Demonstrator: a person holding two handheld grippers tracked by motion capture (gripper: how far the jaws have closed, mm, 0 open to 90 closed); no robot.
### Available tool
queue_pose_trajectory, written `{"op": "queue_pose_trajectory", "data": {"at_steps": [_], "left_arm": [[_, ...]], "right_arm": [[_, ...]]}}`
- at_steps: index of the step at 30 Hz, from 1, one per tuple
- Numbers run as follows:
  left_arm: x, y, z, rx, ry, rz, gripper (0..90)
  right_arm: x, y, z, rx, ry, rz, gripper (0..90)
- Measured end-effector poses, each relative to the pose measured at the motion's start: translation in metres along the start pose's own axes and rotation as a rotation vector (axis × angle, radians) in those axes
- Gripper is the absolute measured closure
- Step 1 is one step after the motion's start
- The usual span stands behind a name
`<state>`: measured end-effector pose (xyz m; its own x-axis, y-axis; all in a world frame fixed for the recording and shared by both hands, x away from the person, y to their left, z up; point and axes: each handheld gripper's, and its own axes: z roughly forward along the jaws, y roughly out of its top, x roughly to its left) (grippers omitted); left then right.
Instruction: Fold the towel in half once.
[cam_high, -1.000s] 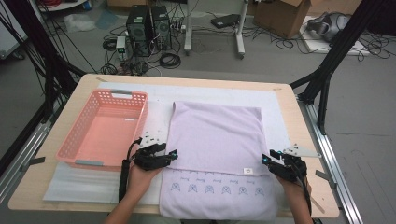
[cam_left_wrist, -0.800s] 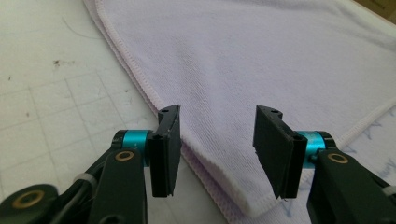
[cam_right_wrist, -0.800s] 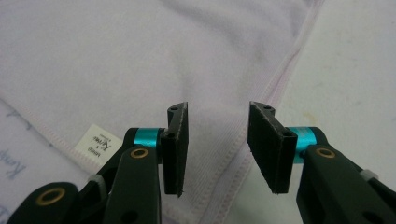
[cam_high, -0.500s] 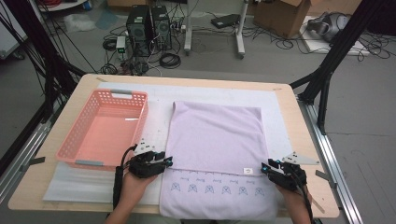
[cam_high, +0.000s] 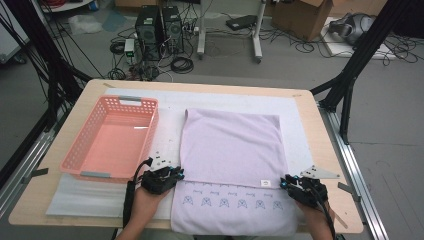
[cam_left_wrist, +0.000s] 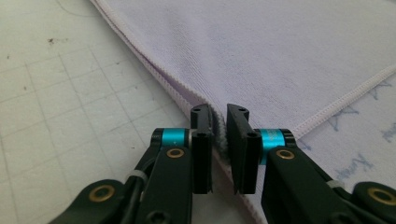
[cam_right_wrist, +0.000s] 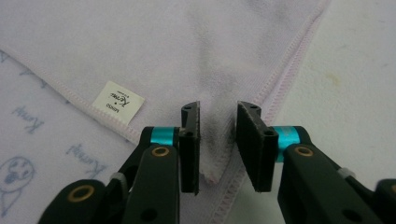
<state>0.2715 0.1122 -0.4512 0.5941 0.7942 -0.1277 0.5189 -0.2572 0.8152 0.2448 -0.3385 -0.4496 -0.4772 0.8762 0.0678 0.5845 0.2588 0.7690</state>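
Lilac terry cloth, soft and limp, is what I have to work with: the towel lies folded on the worktop, its upper layer short of the printed lower layer nearest me. Left of the towel sits the pink basket, well apart from its edge.

At the towel's near left corner, my left gripper has just been closing, and its jaws now stand almost together with the hemmed edge of the upper layer pinched up between them. I judge that a real grip, though thin.

Between the two hands a small white label marks the fold's near edge, on the right half of the towel.

At the towel's near right corner, my right gripper has also been closing. A peak of cloth rises between its jaws, but a gap shows on either side, so I do not count it as clamped yet.

Such fabric weighs little, sags at once and slips from shallow bites, so I would take it deep at both hemmed corners.
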Motion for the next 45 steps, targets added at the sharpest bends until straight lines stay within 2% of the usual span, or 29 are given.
{"op": "queue_pose_trajectory", "data": {"at_steps": [2,4,7,13,16,18,20,23,26,31,34,36,38,45], "left_arm": [[0.001,0.0,-0.001,-0.002,-0.004,-0.01,80.2],[0.002,0.0,-0.001,-0.006,0.0,-0.025,73.7],[0.002,0.0,-0.002,-0.015,-0.002,-0.019,71.7],[0.0,0.0,-0.001,-0.007,0.007,-0.005,81.9],[0.0,0.0,-0.001,-0.018,0.013,0.001,82.9],[0.0,0.001,-0.003,-0.034,0.011,-0.014,75.7],[0.0,0.001,-0.003,-0.041,-0.003,-0.017,73.9],[-0.002,0.001,-0.001,-0.03,-0.008,-0.004,79.1],[-0.004,0.001,0.0,-0.023,0.005,0.017,85.4],[-0.005,0.003,-0.004,-0.06,0.012,0.02,86.9],[-0.005,0.003,-0.005,-0.056,0.0,0.009,87.1],[-0.003,0.002,-0.004,-0.053,-0.005,0.001,87.1],[-0.003,0.002,-0.005,-0.056,-0.012,-0.008,87.2],[0.001,0.001,-0.012,-0.08,-0.049,-0.056,87.5]], "right_arm": [[0.0,0.0,-0.001,0.0,0.001,0.006,73.3],[0.0,0.0,-0.001,-0.002,0.0,0.012,72.7],[-0.001,0.0,-0.001,-0.004,0.0,0.005,72.3],[0.0,0.0,-0.001,-0.001,0.001,0.003,72.6],[0.0,0.0,0.0,-0.004,0.002,0.001,72.7],[0.0,0.0,-0.001,-0.005,0.001,-0.002,72.5],[0.0,0.0,-0.001,-0.002,0.001,-0.003,72.4],[0.0,0.0,0.0,-0.003,0.002,-0.002,72.4],[0.0,0.0,0.0,-0.003,0.002,-0.002,72.4],[0.0,0.0,0.0,-0.004,0.004,-0.003,72.9],[0.0,0.001,0.001,-0.003,0.004,-0.005,75.6],[0.0,0.001,0.001,0.001,0.014,-0.006,82.5],[0.002,0.002,0.001,0.007,0.015,-0.017,85.7],[0.002,0.001,-0.004,-0.007,0.015,0.001,86.7]]}}
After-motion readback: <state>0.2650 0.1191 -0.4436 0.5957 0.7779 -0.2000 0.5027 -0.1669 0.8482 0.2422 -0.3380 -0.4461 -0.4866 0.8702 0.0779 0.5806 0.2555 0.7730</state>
